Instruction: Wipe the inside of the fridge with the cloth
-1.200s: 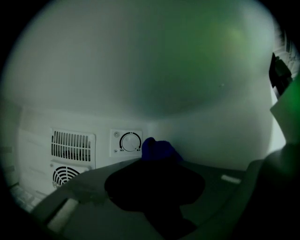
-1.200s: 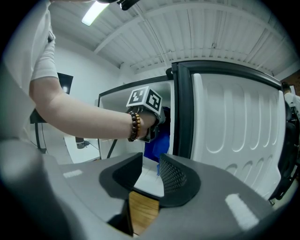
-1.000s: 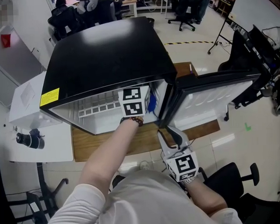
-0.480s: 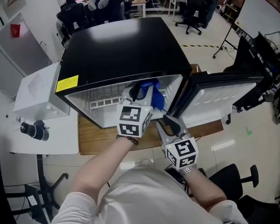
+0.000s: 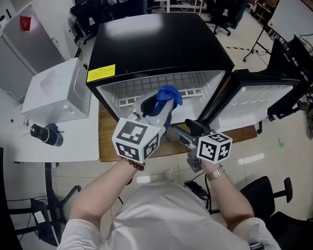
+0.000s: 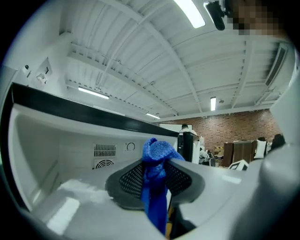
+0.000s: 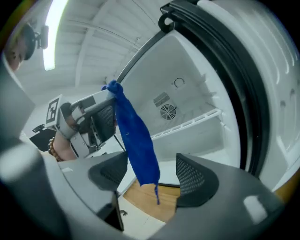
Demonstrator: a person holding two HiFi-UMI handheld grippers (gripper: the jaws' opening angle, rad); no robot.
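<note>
The black-topped fridge (image 5: 153,45) stands with its door (image 5: 258,100) swung open to the right, and its white inside (image 5: 140,89) shows. My left gripper (image 5: 157,104) is at the fridge mouth, shut on a blue cloth (image 5: 169,95). In the left gripper view the cloth (image 6: 155,187) bunches above the jaws and hangs down between them. My right gripper (image 5: 183,128) sits just below and to the right, in front of the fridge. Its jaws are opening and stand wide. The cloth's (image 7: 136,140) lower end hangs between them, clear of both pads.
A white box (image 5: 55,92) and a black round device (image 5: 44,133) sit on the white table at left. The fridge rests on a wooden board (image 5: 108,146). Office chairs (image 5: 91,9) stand behind it, another chair (image 5: 266,192) at lower right.
My left gripper has drawn back out of the fridge with the cloth. The right gripper's jaws have gone from nearly shut to wide apart around the cloth's hanging end.
</note>
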